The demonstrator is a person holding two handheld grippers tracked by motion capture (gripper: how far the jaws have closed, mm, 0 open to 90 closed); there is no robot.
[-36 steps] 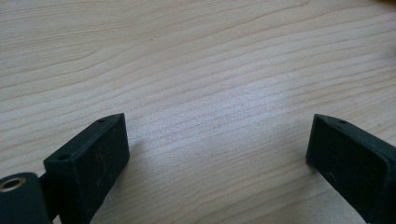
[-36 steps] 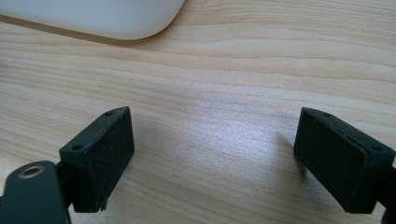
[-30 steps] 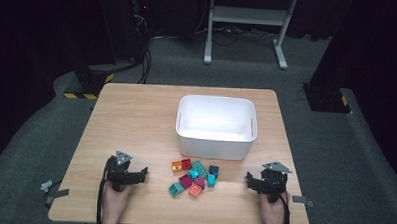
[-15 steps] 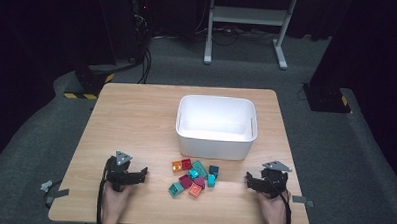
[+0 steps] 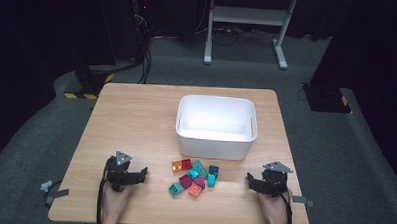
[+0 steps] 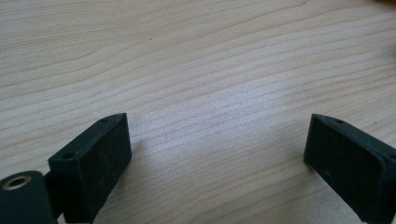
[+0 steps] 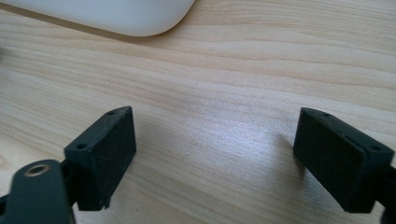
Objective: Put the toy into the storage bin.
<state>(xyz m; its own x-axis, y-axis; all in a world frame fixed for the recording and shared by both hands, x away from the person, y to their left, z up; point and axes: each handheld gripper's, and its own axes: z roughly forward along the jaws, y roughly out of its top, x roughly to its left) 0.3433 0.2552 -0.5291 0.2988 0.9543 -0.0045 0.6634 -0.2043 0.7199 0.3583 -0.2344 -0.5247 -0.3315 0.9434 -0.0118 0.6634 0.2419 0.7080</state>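
A loose cluster of small plastic toy blocks in orange, red, teal, magenta and dark blue lay on the light wooden table near its front edge, just in front of the white rectangular plastic bin, whose near wall sat close behind the orange and red pieces. None of the blocks were inside the bin; its interior looked bare white. The left gripper rested low on the table to the left of the cluster, near but apart from it, its black jaws spread wide with bare wood grain between them in the left gripper view. The right gripper sat to the right of the cluster, also apart from the blocks, jaws wide and holding nothing; a rounded corner of the white bin showed at the top of the right gripper view. Each gripper carried a grey three-cornered plate on top, and a hand gripped each from the bottom edge. Dark grey carpet surrounded the table, with a white metal stand farther back.
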